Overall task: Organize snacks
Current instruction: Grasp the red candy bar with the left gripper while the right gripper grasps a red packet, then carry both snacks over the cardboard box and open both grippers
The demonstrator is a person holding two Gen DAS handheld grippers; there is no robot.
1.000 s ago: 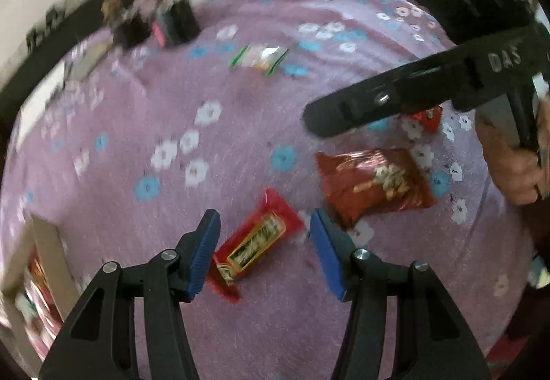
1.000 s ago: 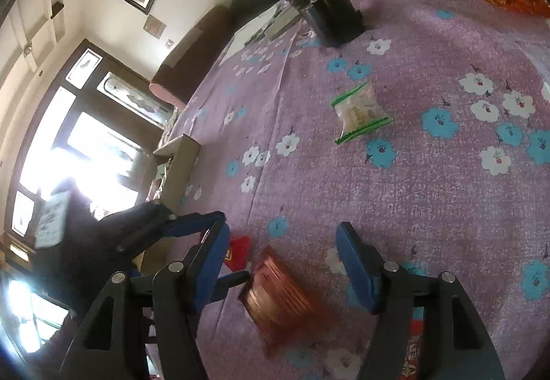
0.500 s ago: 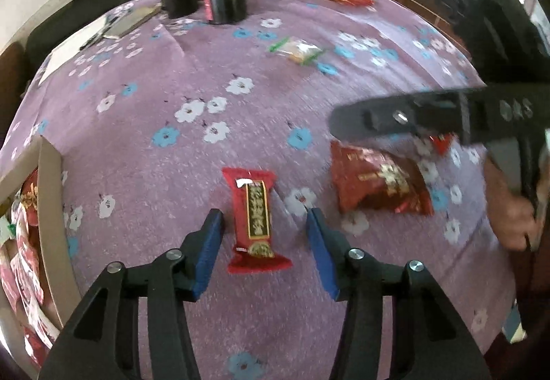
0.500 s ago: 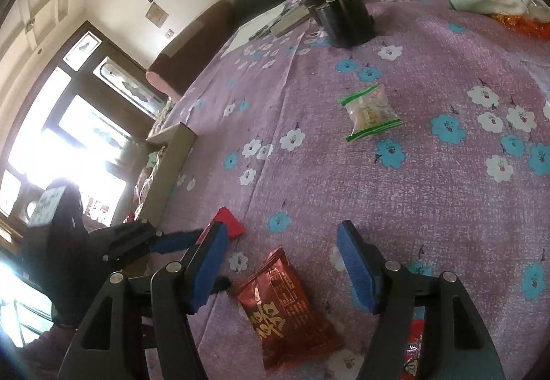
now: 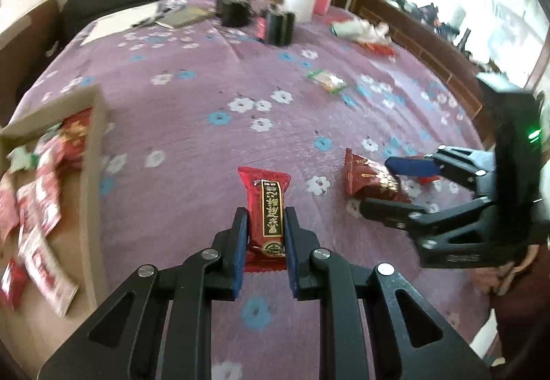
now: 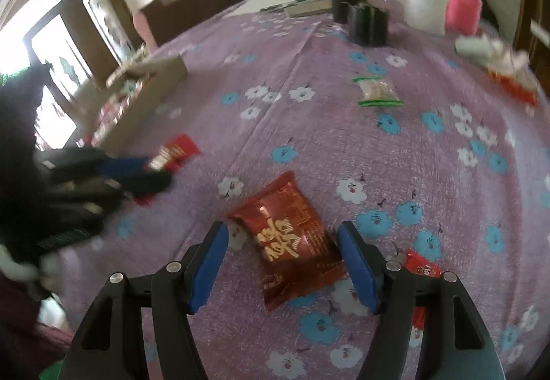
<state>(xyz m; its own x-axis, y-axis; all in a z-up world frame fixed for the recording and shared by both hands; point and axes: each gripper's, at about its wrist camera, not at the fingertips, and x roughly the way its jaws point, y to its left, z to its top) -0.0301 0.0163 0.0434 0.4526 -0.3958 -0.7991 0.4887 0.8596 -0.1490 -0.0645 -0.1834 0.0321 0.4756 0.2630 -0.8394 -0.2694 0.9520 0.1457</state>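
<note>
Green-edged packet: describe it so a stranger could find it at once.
On the purple flowered cloth, look past the open right gripper and the red bag between its fingers. The green-edged packet lies alone farther back, before the black holders. It is the only clear wrapper; the rest are red.

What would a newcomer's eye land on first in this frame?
Probably the left gripper, shut on a red snack bar at the bottom centre of its view. Next, the right gripper, open around a dark red snack bag lying on the purple flowered tablecloth. A cardboard box of red packets sits at the left.
</note>
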